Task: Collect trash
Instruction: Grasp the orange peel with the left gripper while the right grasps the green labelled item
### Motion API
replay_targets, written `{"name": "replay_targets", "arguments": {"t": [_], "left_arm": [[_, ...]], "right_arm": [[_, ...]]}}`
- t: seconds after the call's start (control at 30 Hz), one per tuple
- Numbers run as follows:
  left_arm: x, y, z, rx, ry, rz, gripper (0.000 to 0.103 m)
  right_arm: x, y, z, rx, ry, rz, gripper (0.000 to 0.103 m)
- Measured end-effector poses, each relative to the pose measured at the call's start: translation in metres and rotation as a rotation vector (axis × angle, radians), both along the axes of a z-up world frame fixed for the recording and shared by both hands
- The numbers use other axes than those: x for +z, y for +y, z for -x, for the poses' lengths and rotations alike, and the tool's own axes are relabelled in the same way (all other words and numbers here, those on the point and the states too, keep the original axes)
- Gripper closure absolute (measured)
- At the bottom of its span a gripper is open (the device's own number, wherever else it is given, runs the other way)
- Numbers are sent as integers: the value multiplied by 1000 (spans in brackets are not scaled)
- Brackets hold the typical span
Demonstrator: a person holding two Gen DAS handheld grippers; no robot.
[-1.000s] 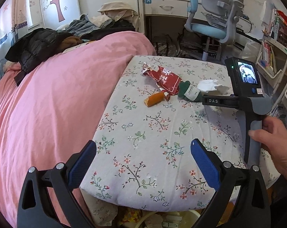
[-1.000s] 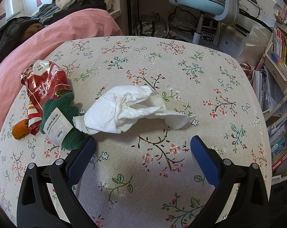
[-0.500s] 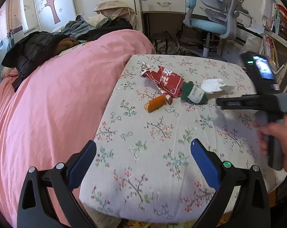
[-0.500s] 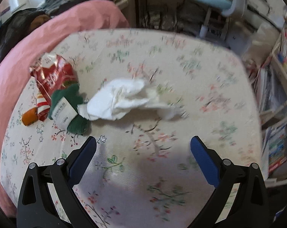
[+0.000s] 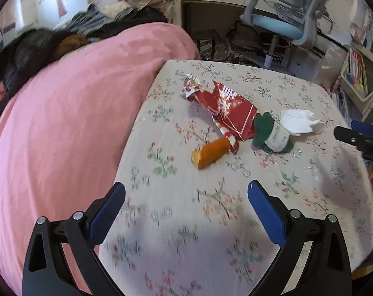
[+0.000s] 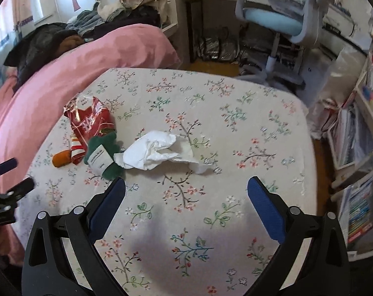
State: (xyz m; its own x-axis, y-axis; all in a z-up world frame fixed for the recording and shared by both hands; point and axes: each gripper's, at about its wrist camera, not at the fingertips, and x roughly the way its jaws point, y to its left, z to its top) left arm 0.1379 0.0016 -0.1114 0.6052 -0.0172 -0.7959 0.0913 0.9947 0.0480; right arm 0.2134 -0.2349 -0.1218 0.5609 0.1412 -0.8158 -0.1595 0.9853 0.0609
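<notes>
I see the pink duvet [image 5: 63, 128] filling the left of the scene, with dark clothing [image 6: 46, 42] heaped at its far end. To its right lies the floral sheet [image 5: 186, 222], which carries all the trash in one cluster toward the far left part of the sheet.

Cluster, left to right:
- Orange wrapper piece [image 5: 211, 153], nearest the duvet edge, one end tucked under the red bag.
- Red snack bag [image 5: 226, 108], crumpled and torn open, lying flat, extending toward the far side.
- Green knit item [image 6: 101, 156] with a white label, touching the red bag's near right corner.
- White crumpled tissue [image 6: 157, 153], touching the green item on its right and trailing further right.

My left gripper [image 5: 186, 212] hovers over the near part of the sheet, jaws spread wide, nothing between them. It faces the orange piece and red bag, well apart from both.

My right gripper [image 6: 186, 207] also stands wide and empty, just on the near side of the tissue and green item; the left pad [image 6: 107, 207] sits near the green item.

Far right: a blue desk chair [image 6: 272, 22] and bookshelves [image 6: 366, 128].
</notes>
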Motion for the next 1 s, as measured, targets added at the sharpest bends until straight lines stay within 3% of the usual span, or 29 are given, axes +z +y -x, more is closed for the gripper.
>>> {"name": "replay_targets", "arguments": {"t": [0.13, 0.23, 0.43, 0.53, 0.6, 0.7, 1.0], "left_arm": [[-10, -8, -16, -54, -14, -65, 11], [-17, -14, -27, -97, -17, -82, 17], [-27, -21, -45, -155, -8, -103, 32], [-34, -18, -51, -161, 19, -95, 45], [-35, -12, -55, -163, 30, -39, 53], [-32, -10, -57, -170, 61, 3, 80], [-20, -2, -52, -198, 89, 65, 82]], "right_arm": [[3, 8, -2, 31, -20, -34, 7], [11, 29, -1, 134, -55, -64, 8], [-2, 76, -8, 340, 11, -137, 30], [-14, 90, -12, 368, 42, -121, 34], [-20, 96, -13, 384, 51, -107, 35], [-28, 102, -15, 393, 61, -86, 35], [-47, 119, -29, 338, 47, 17, 39]]}}
